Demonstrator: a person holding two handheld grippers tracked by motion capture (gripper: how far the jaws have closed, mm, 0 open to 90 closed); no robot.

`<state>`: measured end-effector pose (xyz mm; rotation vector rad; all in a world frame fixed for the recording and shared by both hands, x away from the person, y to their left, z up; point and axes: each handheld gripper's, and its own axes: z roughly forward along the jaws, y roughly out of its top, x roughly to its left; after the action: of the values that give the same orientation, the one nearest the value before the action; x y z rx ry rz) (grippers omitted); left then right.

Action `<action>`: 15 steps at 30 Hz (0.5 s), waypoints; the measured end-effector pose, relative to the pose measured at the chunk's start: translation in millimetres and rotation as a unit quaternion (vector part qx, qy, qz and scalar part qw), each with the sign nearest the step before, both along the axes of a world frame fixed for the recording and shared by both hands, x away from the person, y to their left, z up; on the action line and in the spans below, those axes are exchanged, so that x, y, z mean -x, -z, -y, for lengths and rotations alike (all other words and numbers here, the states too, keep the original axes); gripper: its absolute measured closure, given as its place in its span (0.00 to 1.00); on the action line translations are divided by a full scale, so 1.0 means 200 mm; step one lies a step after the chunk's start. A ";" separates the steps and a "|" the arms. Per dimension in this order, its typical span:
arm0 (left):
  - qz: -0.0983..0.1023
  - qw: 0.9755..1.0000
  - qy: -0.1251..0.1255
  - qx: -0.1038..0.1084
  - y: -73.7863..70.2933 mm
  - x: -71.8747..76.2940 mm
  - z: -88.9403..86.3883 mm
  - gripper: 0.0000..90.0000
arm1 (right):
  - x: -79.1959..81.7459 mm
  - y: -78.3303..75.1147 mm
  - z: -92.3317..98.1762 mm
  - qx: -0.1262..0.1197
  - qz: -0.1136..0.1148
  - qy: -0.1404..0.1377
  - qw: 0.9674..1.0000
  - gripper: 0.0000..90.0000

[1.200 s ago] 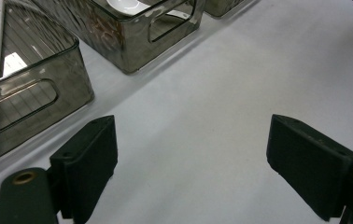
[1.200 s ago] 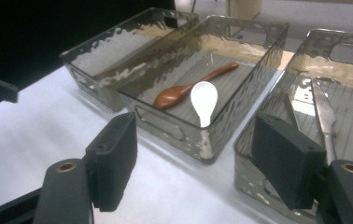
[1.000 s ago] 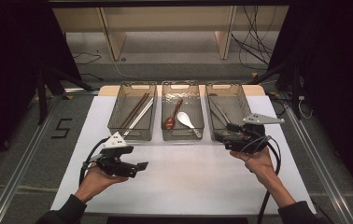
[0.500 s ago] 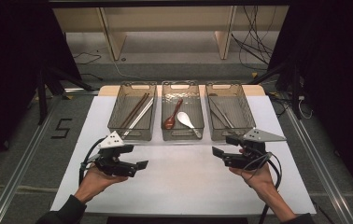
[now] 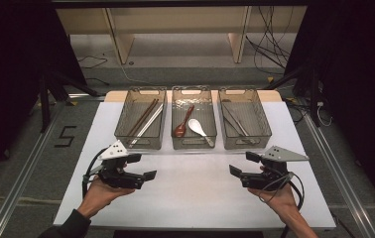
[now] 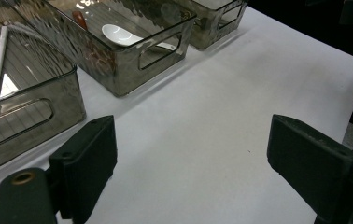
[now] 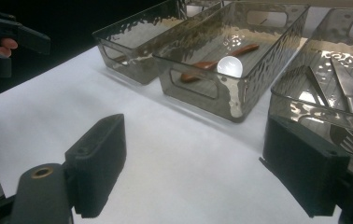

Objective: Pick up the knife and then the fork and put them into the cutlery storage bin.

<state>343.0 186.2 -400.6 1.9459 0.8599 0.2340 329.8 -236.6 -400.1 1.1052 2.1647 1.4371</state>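
From the high view we see three smoked plastic bins in a row at upper centre of a white table (image 5: 195, 198): the left bin (image 5: 126, 133) with chopsticks (image 5: 146, 119), the middle bin (image 5: 193, 144) with a brown spoon (image 5: 181, 126) and a white spoon (image 5: 198, 129), the right bin (image 5: 245, 144) with metal cutlery (image 5: 236, 121). The left gripper (image 5: 143, 167) sits lower left, the right gripper (image 5: 242, 164) lower right, both clear of the bins.

In the left gripper view we find its jaws wide apart over bare table, the bins at upper left.

In the right gripper view we see jaws that have just been opening, now wide with nothing between them; the cutlery lies at right, just beyond.
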 end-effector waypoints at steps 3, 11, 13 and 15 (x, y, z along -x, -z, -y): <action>0.001 1.000 0.001 0.004 0.00 0.00 0.00 0.17 | 0.01 0.00 0.01 -0.004 0.002 0.005 1.000 0.25; 0.000 1.000 0.001 0.003 0.00 0.00 0.00 0.17 | 0.02 0.00 0.02 -0.002 -0.002 0.003 1.000 0.25; -0.001 1.000 0.001 0.003 0.01 0.00 0.00 0.17 | 0.02 0.00 0.02 -0.003 -0.001 0.003 1.000 0.25; -0.002 1.000 0.003 -0.002 0.01 -0.01 0.00 0.17 | 0.02 0.00 0.02 -0.003 0.000 0.003 1.000 0.25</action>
<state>344.2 185.4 -403.0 1.9533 0.8570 0.2288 325.8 -240.4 -399.9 1.1132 2.1565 1.4411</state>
